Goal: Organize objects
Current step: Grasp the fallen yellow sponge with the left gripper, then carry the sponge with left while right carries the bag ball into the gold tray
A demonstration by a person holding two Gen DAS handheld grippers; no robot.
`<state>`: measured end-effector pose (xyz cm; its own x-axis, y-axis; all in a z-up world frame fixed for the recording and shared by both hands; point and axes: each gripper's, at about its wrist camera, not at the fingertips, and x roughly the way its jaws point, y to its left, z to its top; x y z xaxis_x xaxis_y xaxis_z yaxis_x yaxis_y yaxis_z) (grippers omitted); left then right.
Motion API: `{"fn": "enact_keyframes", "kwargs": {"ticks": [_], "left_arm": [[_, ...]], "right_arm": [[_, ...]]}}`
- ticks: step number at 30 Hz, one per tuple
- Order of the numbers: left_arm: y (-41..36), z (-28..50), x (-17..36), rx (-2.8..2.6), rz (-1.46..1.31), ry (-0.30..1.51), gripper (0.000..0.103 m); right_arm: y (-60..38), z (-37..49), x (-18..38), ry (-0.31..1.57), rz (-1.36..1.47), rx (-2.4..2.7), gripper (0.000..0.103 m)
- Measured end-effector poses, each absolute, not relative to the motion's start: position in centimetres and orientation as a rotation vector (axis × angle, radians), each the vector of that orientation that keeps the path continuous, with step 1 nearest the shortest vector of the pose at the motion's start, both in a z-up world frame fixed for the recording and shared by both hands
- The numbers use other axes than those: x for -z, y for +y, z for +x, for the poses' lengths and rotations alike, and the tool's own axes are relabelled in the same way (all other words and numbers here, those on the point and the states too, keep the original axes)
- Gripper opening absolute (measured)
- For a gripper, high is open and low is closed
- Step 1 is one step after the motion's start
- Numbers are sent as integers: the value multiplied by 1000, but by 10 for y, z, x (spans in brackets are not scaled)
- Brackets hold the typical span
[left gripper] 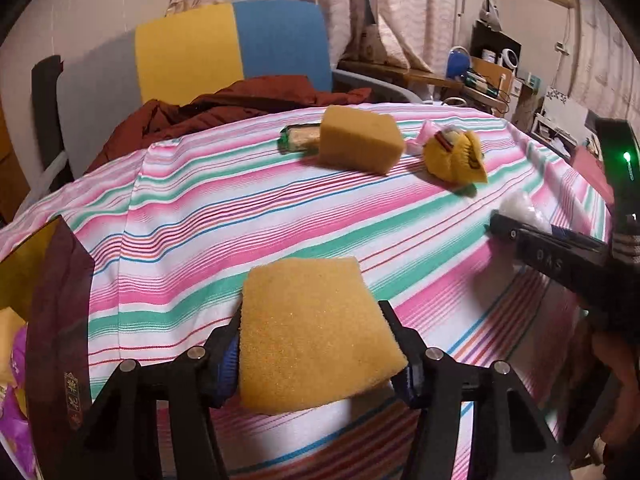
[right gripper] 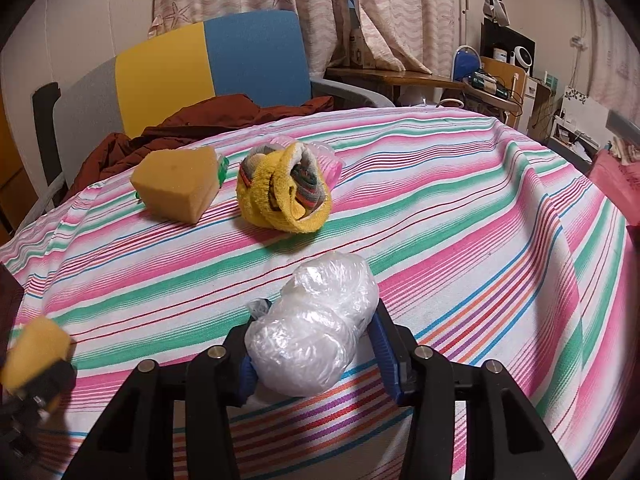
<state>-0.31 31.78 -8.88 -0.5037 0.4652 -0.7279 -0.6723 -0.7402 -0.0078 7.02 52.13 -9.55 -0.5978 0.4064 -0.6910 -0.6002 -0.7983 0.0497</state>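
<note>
Fingers of the left gripper [left gripper: 316, 340] are clamping a sponge [left gripper: 314, 332]; the right gripper [right gripper: 314, 344] is squeezing a plastic bundle [right gripper: 320, 324], while a second sponge [right gripper: 176, 186] and sock ball [right gripper: 286, 186] are lying ahead.

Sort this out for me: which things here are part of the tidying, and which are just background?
In the job:
- sponge in the left tongs
- plastic-wrapped bundle in the right tongs
- second sponge on the striped cloth
- yellow rolled sock
- green packet behind the second sponge

Lying about:
- chair
- brown garment
- curtains
</note>
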Motion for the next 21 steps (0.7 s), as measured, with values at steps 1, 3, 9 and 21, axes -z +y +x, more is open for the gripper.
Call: {"fn": "enact_keyframes", "kwargs": {"ticks": [1,3,9,21], "left_arm": [[318,-4,89,-2233,-978,357,60],[315,-6,89,-2225,-979,334,60],[311,-4,89,-2219,-968,317,60],[294,1,87,-2200,-968,250,59]], "right_arm": [[521,71,95,374,-923,-2359,46],[521,71,95,375,-919,-2359,44],[521,78,92,400,-875,-2390,40],[479,105,83,469,-888,-2463,40]]}}
